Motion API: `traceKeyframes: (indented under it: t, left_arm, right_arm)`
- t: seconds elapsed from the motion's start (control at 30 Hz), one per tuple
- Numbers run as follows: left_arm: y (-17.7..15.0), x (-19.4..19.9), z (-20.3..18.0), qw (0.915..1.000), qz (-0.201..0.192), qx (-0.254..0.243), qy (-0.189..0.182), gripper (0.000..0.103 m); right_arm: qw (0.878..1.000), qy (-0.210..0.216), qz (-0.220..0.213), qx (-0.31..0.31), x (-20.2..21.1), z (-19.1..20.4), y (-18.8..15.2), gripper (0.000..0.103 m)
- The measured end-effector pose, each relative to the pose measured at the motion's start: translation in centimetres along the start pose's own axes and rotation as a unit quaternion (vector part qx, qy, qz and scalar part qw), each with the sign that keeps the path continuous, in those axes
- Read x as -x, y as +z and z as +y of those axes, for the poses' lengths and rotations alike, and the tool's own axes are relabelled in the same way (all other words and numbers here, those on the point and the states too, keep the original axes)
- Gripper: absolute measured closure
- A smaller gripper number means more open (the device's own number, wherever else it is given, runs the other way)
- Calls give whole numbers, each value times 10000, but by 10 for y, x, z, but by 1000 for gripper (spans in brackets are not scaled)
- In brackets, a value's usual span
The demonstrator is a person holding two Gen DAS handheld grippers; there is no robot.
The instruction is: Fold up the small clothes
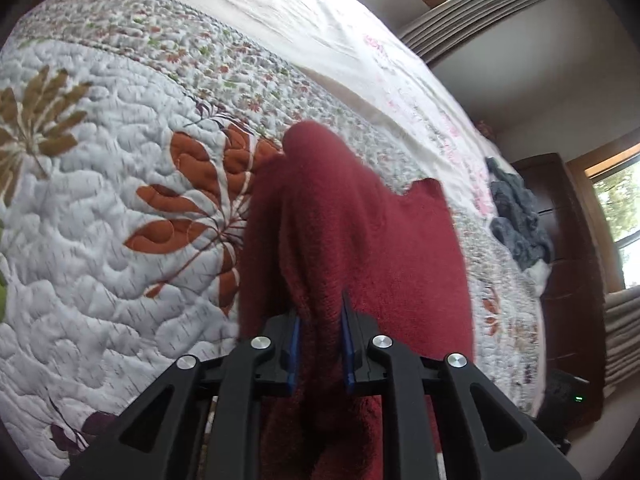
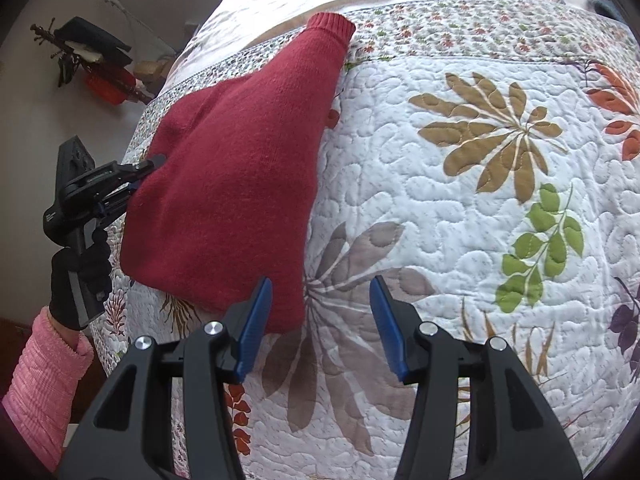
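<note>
A dark red knitted sweater [image 2: 236,168] lies on the quilted bed, its ribbed cuff [image 2: 332,26] pointing to the far side. In the left wrist view the red sweater [image 1: 340,232] rises in a bunched fold straight out of my left gripper [image 1: 320,312], whose blue pads are shut on the knit. From the right wrist view that left gripper [image 2: 140,176] bites the sweater's left edge, held by a black-gloved hand [image 2: 78,276] with a pink sleeve. My right gripper [image 2: 320,292] is open just above the quilt, its left finger beside the sweater's near corner, nothing between the pads.
The floral quilt [image 2: 460,200] covers the bed, with a pale sheet [image 1: 320,20] beyond. A grey garment [image 1: 516,220] lies near the bed's far edge. Dark wooden furniture [image 1: 560,240] and windows stand past it. A red and black object [image 2: 104,76] sits against the wall.
</note>
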State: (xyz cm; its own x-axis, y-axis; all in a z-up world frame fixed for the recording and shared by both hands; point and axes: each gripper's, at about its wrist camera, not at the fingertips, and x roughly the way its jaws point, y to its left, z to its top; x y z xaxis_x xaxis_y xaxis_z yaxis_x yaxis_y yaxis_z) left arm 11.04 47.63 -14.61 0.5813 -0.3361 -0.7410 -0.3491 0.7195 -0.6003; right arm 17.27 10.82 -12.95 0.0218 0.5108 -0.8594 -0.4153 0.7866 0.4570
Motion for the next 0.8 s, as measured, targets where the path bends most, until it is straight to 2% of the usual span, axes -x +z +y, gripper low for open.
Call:
traceKeyframes:
  t: [0.1,0.23,0.3,0.4,0.43,0.5,0.53,0.57,0.67,0.8]
  left_arm:
    - [-5,18,-3,10000,-30,-62,-24,78]
    - [-31,47,-14,9992,21,-400,-25,68]
    - [-44,51,-17,9987,116,-500,1,63]
    - [-65,47,-19,9975,311,-626,62,62]
    - [-67,45,-18,9972,319,-655,143,64]
    - [-72,36,-14,9961,370,-692,401,69]
    - [-71,32,-10,9964,420,-613,398,81]
    - [-71,28,-6,9968,442,-531,409,84]
    - [-69,22,-1,9968,428,-498,450,88]
    - [-73,15,2,9957,452,-598,543,88]
  right_arm:
    - [9998,163,31,-57,-3,4,3,52]
    - [9987,477,147,-80,-13,13,6,51]
    - [9983,525,243,-89,-22,19,7,51]
    - [9970,604,436,-218,-37,20,7,52]
    - [9969,573,494,-234,-43,21,6,55]
    - [9971,509,528,-202,-46,22,6,73]
    - [9969,540,536,-205,-45,22,5,77]
    - [9965,621,520,-201,-41,22,6,83]
    - [9968,690,378,-122,-25,27,6,87]
    - [9977,424,529,-44,-35,26,1,87]
